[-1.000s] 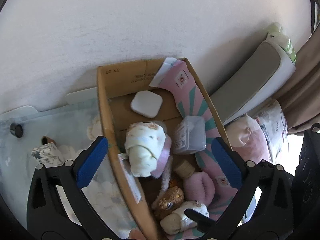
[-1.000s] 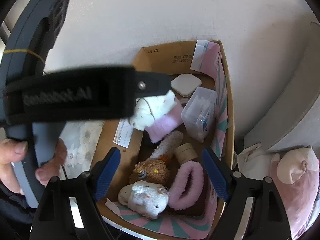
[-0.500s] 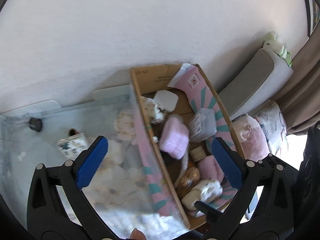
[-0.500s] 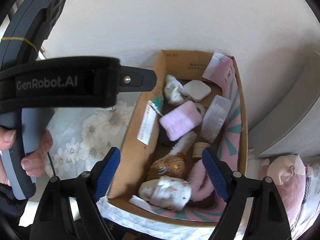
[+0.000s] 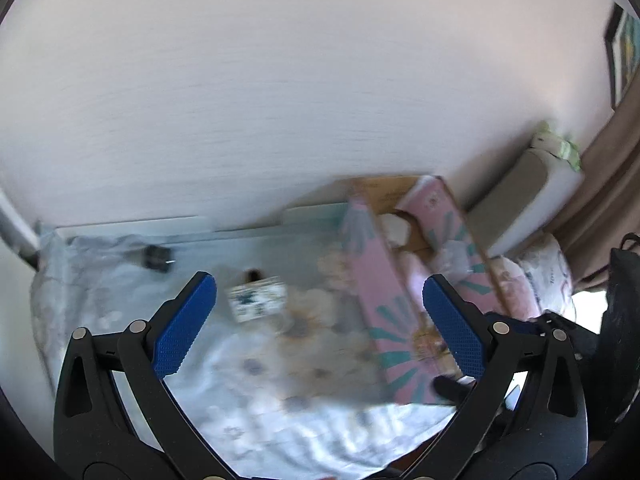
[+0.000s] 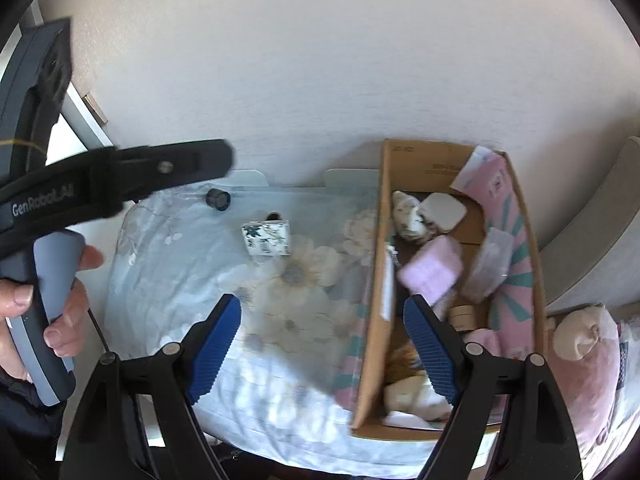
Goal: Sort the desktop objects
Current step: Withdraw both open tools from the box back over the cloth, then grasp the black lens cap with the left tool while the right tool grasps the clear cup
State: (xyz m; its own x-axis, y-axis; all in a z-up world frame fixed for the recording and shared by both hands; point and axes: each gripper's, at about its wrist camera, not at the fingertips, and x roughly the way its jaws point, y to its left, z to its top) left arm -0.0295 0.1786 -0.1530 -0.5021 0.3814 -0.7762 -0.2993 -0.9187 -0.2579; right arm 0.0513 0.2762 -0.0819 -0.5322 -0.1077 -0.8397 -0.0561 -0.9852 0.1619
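A cardboard box (image 6: 374,280) with pink patterned lining stands at the table's right end, holding a pink towel (image 6: 430,270), a white square case (image 6: 443,211), plush toys and a clear container (image 6: 490,264). It also shows blurred in the left wrist view (image 5: 384,300). A small white patterned box (image 6: 267,237) lies on the floral tablecloth; in the left wrist view it (image 5: 257,300) sits ahead between the fingers. A small black cylinder (image 6: 218,199) lies near the wall. My left gripper (image 5: 320,320) is open and empty. My right gripper (image 6: 322,348) is open and empty above the cloth by the box.
The table with the floral cloth (image 6: 280,300) stands against a white wall. A grey cushioned chair (image 5: 516,196) and pink plush pillows (image 6: 580,344) are to the right of the box. The left gripper's handle (image 6: 40,240) and hand fill the right wrist view's left side.
Both grippers have pulled back and swung left, away from the cardboard box toward the tablecloth. A plush toy with the pink towel now lies in the box. The left view is motion-blurred.
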